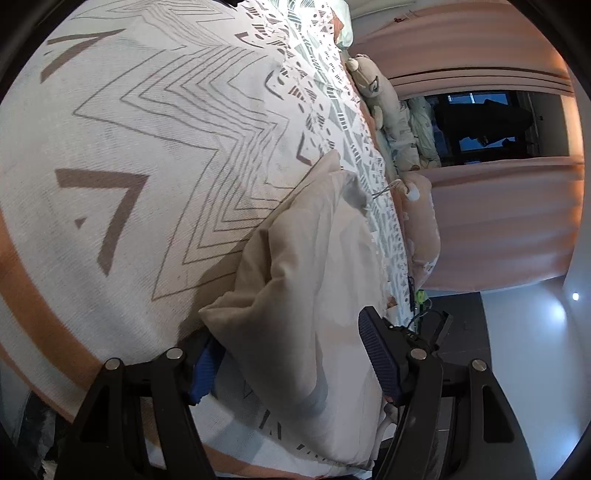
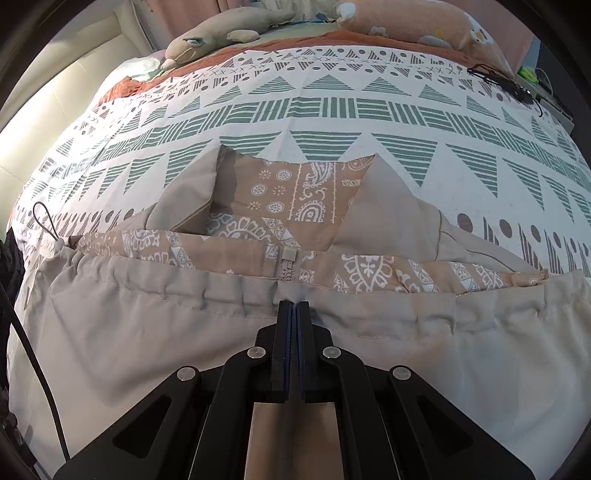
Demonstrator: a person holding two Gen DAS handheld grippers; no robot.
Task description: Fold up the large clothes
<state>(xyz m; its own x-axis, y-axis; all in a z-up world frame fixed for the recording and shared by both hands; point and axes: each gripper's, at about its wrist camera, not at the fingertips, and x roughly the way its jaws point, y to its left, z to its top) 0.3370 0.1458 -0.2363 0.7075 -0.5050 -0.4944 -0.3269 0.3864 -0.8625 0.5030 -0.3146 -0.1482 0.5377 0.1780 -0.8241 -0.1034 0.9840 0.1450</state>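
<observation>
A big tan jacket [image 2: 207, 332] lies spread out on a bed, on top of a white bedspread [image 2: 332, 122] with green triangles, stripes and dots. The jacket's inside shows near the top, and it is a darker tan with white flower and swirl shapes. The hem has a bunched-up band with a cord running through it, and a thin cord loop [image 2: 44, 221] sticks out at the left end onto the bedspread. A zipper [image 2: 290, 266] sits in the middle of the jacket, just past the tips of the right gripper [image 2: 293, 310]. The jaws of the right gripper are pressed tight together, and they rest on the tan cloth at the hem, but I cannot tell if any cloth is pinched between them. In the left wrist view the picture is turned on its side. The left gripper [image 1: 291, 354] has its jaws wide apart, with blue pads [image 1: 380, 354] on the inside. A thick fold of the tan jacket [image 1: 303, 288] sits in the gap between the jaws, and the jaws are not squeezing it. At the far side of the bed lie a gray stuffed animal [image 2: 221, 33] and a pink pillow with flowers [image 2: 424, 26]. A black cable [image 2: 506, 83] lies on the bedspread near the pillow. Pink curtains [image 1: 498, 221] hang past the bed, and a dark window [image 1: 491, 122] shows between them
</observation>
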